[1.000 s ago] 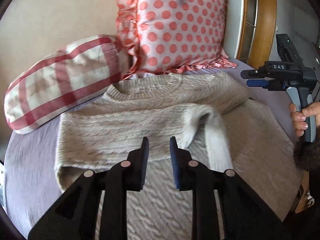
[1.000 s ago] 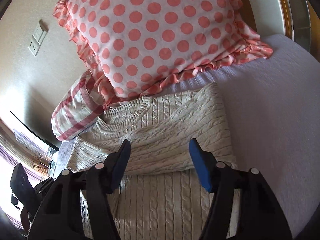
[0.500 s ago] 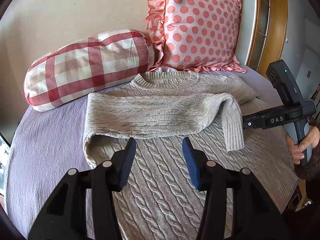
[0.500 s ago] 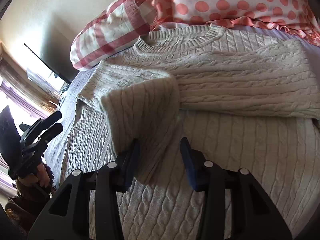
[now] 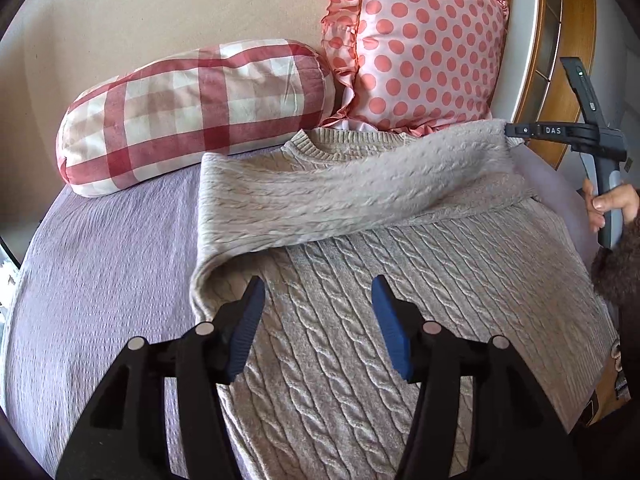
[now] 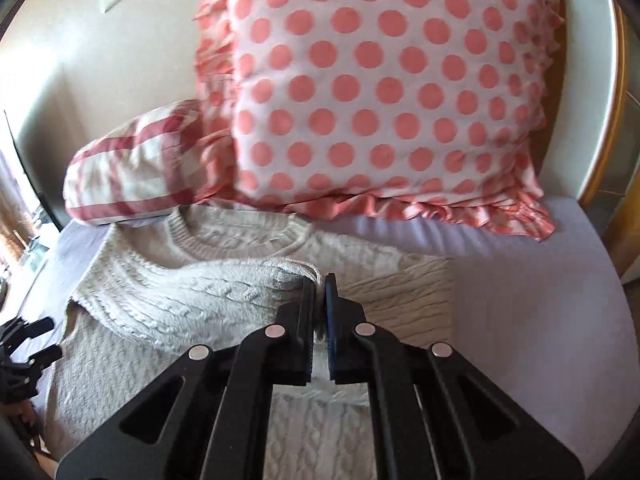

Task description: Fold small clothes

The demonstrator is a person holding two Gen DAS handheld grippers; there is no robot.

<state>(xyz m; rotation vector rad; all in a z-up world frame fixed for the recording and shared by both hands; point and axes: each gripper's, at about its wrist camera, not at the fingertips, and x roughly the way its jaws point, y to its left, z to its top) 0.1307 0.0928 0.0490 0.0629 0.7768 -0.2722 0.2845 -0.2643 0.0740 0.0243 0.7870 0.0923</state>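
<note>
A beige cable-knit sweater (image 5: 380, 280) lies flat on the lilac bed, neck toward the pillows. One sleeve (image 5: 340, 188) is folded across the chest. My right gripper (image 6: 320, 280) is shut on the cuff of that sleeve (image 6: 296, 268) and holds it raised at the sweater's right shoulder; it also shows in the left wrist view (image 5: 516, 131). My left gripper (image 5: 318, 300) is open and empty, hovering above the sweater's body near the left fold. The sweater also shows in the right wrist view (image 6: 132, 344).
A red-and-white checked bolster (image 5: 192, 112) and a pink polka-dot pillow (image 5: 424, 48) lean on the wall behind the sweater. Bare lilac bedspread (image 5: 100, 280) lies to the left. A wooden frame (image 5: 540, 40) stands at the right.
My right gripper closed on the sleeve cuff and pulled it up and to the right, straightening the sleeve across the chest. My left gripper opened wider and drew back slightly.
</note>
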